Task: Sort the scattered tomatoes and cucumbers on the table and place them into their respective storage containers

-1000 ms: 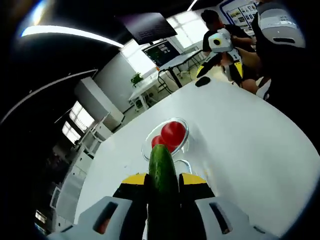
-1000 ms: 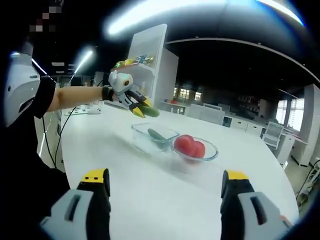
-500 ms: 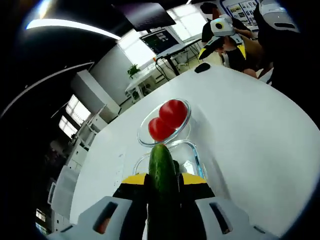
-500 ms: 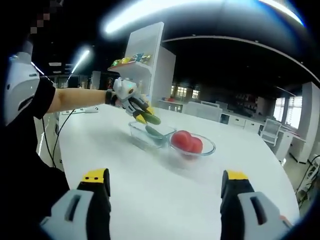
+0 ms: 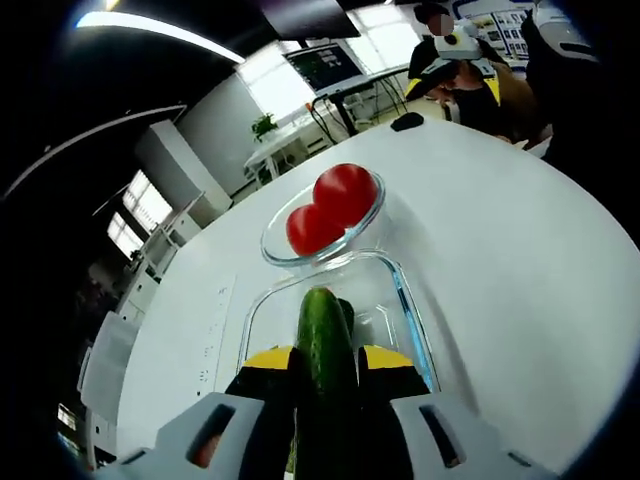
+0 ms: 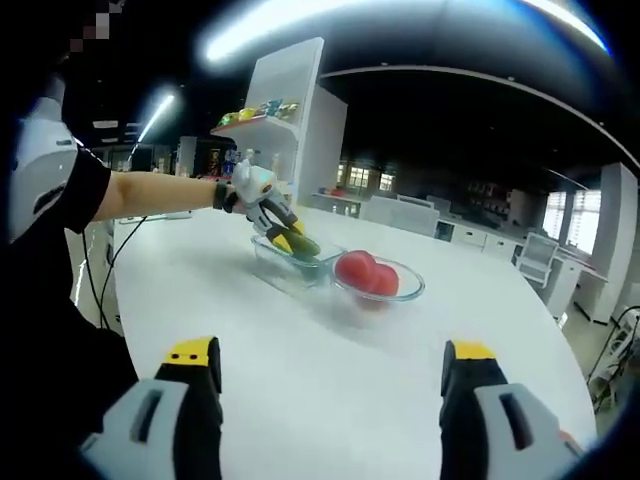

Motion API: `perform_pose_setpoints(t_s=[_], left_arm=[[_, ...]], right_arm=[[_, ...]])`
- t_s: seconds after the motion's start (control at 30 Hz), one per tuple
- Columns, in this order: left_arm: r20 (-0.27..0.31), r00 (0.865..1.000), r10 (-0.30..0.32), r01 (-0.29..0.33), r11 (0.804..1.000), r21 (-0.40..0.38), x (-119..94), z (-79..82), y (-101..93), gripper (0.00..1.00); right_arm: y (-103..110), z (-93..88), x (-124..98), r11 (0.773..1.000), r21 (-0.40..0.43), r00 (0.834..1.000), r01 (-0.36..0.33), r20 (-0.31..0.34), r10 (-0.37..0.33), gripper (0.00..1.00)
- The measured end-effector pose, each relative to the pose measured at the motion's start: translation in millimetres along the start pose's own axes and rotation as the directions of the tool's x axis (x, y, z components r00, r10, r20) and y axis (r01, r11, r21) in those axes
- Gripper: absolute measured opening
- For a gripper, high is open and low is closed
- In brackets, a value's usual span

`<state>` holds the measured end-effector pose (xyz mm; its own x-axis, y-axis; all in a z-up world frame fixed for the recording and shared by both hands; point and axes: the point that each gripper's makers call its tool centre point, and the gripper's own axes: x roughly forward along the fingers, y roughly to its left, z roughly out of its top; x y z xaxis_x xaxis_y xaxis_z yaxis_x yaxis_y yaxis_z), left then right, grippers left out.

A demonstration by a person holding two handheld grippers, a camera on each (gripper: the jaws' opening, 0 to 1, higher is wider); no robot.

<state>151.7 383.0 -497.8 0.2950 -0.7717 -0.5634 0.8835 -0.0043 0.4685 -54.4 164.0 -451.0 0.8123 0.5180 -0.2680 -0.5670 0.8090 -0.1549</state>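
White tabletop (image 5: 520, 260) in dim office. Left gripper (image 5: 326, 362) clamped on cucumber (image 5: 325, 345), tip over rectangular glass container (image 5: 408, 310); second cucumber (image 5: 345, 312) inside. Round glass bowl (image 5: 372, 215) just beyond container held two tomatoes (image 5: 340, 192). Right gripper (image 6: 327, 362) hung jaws apart, well back from container.

A dark green cucumber (image 5: 324, 345) is clamped lengthwise in the left gripper (image 5: 326, 372), its tip over a clear rectangular container (image 5: 404, 300) where another cucumber (image 5: 345, 312) lies. Just beyond, touching it, a round glass bowl (image 5: 371, 213) holds two red tomatoes (image 5: 340, 193), mid-desk (image 5: 500, 240).
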Motion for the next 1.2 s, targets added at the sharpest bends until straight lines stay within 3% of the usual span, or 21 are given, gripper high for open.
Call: perform_pose_setpoints(t_s=[0.3,1.2], left_arm=[[-0.02,0.999,-0.031,0.031,0.999,-0.024,9.6,-6.5,-12.4,0.25],[-0.009,1.0,-0.015,0.013,0.993,-0.12,11.6,-1.3,-18.8,0.29]], right_arm=[[-3.6,1.3,-3.2,1.0,-0.007,1.0,0.02,0.008,-0.02,0.86],[2.2,-11.2,-0.7,1.0,-0.008,1.0,0.007,-0.018,-0.007,0.85]])
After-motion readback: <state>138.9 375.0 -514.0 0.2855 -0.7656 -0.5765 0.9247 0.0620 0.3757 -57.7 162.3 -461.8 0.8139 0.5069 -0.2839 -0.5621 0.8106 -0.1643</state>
